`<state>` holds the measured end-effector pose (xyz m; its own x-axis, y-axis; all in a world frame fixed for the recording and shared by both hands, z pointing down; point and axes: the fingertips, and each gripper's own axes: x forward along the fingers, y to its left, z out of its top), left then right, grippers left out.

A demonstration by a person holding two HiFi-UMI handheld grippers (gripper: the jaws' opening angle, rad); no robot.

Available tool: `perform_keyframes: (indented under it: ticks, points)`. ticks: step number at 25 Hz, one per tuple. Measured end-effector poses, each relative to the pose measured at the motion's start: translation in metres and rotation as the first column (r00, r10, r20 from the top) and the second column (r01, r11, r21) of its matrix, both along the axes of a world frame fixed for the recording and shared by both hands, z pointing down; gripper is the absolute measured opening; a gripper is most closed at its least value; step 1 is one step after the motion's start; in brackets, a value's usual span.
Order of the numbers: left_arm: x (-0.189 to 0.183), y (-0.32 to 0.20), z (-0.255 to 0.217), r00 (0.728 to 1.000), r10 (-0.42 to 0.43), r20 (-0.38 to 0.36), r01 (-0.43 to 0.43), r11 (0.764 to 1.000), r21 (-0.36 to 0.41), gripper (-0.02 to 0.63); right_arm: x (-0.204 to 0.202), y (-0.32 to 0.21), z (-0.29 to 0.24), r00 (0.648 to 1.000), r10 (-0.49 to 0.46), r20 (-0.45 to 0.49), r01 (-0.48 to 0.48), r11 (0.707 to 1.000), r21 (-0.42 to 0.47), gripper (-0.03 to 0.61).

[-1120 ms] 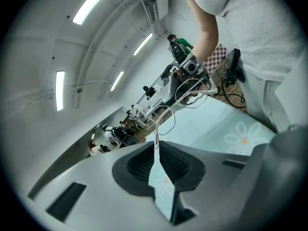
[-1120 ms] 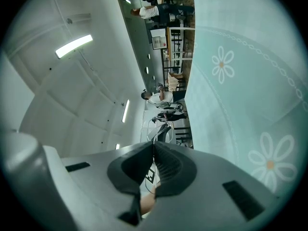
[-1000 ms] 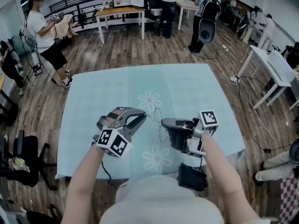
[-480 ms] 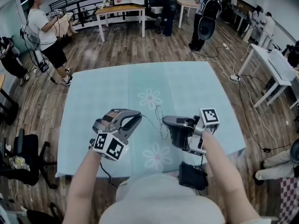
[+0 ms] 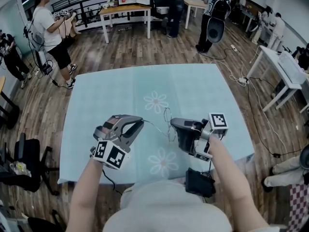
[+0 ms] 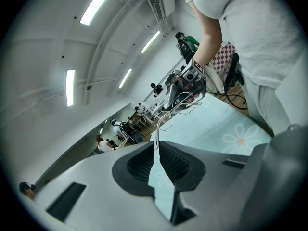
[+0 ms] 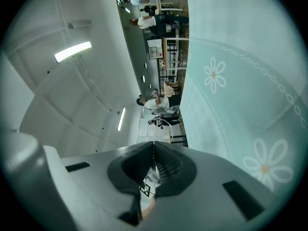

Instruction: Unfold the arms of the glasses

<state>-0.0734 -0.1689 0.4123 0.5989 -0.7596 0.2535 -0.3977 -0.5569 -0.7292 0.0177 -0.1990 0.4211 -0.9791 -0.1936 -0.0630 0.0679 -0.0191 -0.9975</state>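
Head view: wire-framed glasses [image 5: 167, 121] held above the teal flower-print tablecloth [image 5: 203, 91], between left gripper [image 5: 140, 124] and right gripper [image 5: 174, 125]; black-and-white square markers [image 5: 217, 121] on both grippers.
Left gripper view: jaws nearly together, pinching the tip of one thin temple arm [image 6: 157, 136].
Right gripper view: jaws closed on the glasses' frame.

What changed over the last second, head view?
The left gripper, shut on one thin temple arm, drew slightly leftward, pulling it out from the thin wire-framed glasses. The right gripper stayed put, clamped on the frame. Nothing grabbed or released.
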Motion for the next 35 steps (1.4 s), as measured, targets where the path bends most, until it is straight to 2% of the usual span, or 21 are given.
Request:
perform_keyframes:
  ticks: [10,15,25,35]
  points:
    - [-0.006,0.017,0.007,0.999,-0.008,-0.034,0.007,1.000,-0.023,0.040,0.013,-0.013,0.010,0.995,0.100,-0.028,-0.100,0.995,-0.003,0.011]
    - [-0.010,0.025,0.006,0.997,-0.008,-0.079,0.006,1.000,-0.030,0.040,0.014,-0.016,0.015,0.991,0.125,-0.041,-0.125,0.992,-0.008,0.011]
    - [-0.009,0.042,0.008,0.996,0.019,-0.092,-0.023,0.999,-0.047,0.040,0.019,-0.024,0.019,0.983,0.172,-0.070,-0.173,0.985,-0.006,0.011]
    - [-0.011,0.049,0.003,0.987,0.035,-0.156,-0.048,0.995,-0.083,0.040,0.017,-0.020,0.013,0.989,0.135,-0.059,-0.134,0.991,0.023,0.011]
